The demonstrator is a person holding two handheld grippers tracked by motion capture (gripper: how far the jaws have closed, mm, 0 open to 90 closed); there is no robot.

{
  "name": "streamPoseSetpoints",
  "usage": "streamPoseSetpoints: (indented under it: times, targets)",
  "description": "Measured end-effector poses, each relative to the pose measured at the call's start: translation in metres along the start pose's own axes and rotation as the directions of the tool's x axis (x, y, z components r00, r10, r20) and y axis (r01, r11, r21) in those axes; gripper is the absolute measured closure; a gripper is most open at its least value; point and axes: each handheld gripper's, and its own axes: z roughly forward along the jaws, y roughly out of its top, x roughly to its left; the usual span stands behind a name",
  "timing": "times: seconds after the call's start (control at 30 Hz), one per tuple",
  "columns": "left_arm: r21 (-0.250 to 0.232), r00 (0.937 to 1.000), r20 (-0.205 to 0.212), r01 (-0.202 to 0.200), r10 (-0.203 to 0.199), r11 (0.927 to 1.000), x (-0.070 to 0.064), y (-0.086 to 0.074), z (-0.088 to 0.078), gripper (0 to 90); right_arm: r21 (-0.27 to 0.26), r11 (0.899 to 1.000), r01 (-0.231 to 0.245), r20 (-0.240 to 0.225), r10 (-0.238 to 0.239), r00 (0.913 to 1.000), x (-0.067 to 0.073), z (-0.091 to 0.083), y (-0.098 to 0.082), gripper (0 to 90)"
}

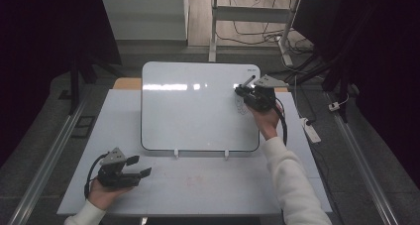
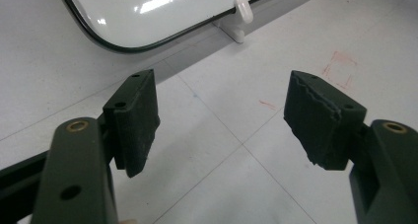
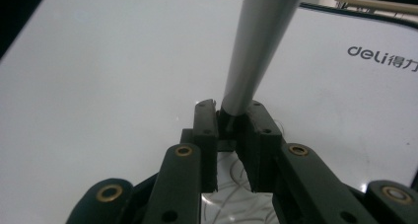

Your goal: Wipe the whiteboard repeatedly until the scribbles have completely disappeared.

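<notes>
A white whiteboard (image 1: 198, 106) stands tilted on the white table (image 1: 223, 185), held by small white clips (image 2: 241, 14). At the board's right side my right gripper (image 1: 241, 91) is shut on a grey marker (image 1: 247, 81). In the right gripper view the marker's barrel (image 3: 259, 41) rises from between the pinched jaws of that gripper (image 3: 230, 115), over thin dark scribbles (image 3: 236, 194) on the board. My left gripper (image 1: 138, 166) rests low at the table's near left, open with nothing in it (image 2: 224, 115). Its pads (image 2: 315, 120) hang above bare table, short of the board's lower corner (image 2: 148, 12).
Faint red marks (image 2: 340, 68) lie on the table in front of the board. A white power strip (image 1: 311, 131) and cables lie on the floor at the right. Metal rails (image 1: 44, 170) run along both sides of the table, and desk legs (image 1: 214, 31) stand behind.
</notes>
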Motion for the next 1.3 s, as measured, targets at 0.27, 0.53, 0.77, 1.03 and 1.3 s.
streamPoseSetpoints:
  times: [0.27, 0.53, 0.77, 1.03, 1.3]
  targets:
    - [-0.006, 1.0000, -0.005, -0.002, 0.002, 1.0000, 0.000, 0.000, -0.001, 29.9, -0.039, 0.996, -0.075, 0.012, 0.076, 0.9970, -0.011, -0.002, -0.001, 77.5]
    - [-0.002, 1.0000, -0.005, -0.008, 0.008, 1.0000, -0.002, 0.000, -0.001, 29.9, -0.076, 0.991, -0.108, 0.080, 0.114, 0.9903, -0.018, -0.005, 0.001, 77.5]
    - [-0.001, 1.0000, -0.005, -0.002, 0.002, 1.0000, 0.000, 0.001, 0.001, 29.9, 0.016, 1.000, 0.017, -0.026, -0.016, 0.9995, 0.009, 0.001, -0.006, 77.5]
    - [-0.010, 1.0000, -0.006, -0.004, 0.004, 0.9999, -0.001, 0.001, -0.001, 29.9, -0.013, 0.998, -0.063, 0.003, 0.063, 0.9980, -0.003, -0.006, -0.008, 77.5]
    - [-0.007, 0.9999, -0.008, -0.006, 0.006, 1.0000, -0.002, 0.002, 0.000, 29.8, -0.036, 0.996, -0.082, 0.071, 0.084, 0.9939, -0.016, -0.016, -0.009, 77.5]
